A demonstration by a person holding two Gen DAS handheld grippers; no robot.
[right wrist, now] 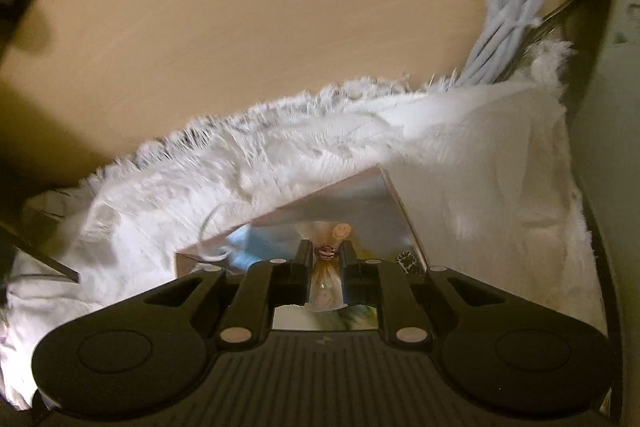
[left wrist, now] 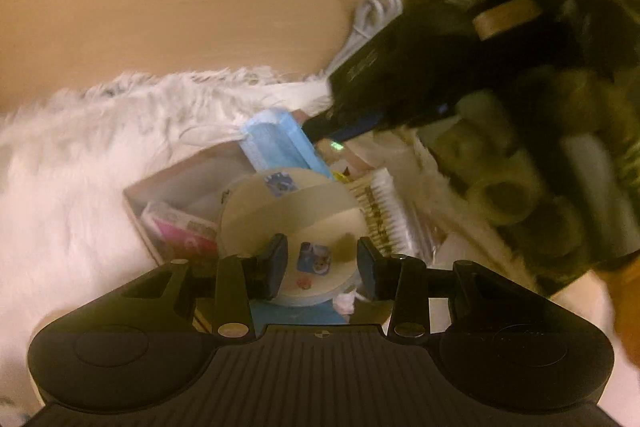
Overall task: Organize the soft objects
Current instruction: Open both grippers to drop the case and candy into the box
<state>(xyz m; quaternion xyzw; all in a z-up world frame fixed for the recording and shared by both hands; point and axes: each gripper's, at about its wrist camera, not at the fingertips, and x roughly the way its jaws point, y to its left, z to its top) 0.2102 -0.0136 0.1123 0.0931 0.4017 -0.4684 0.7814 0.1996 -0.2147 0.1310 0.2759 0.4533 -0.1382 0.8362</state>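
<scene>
Half-hidden packet (right wrist: 329,259) between right claw (right wrist: 326,259) fingers.

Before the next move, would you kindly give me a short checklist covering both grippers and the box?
1. Left gripper open around the round white container: ok.
2. Left fingers actually touching the container: cannot tell.
3. Right gripper shut on the small clear bag: ok.
4. Box rim visible beyond the right gripper: ok.
5. Blue masks free of the right gripper body: cannot tell.
</scene>
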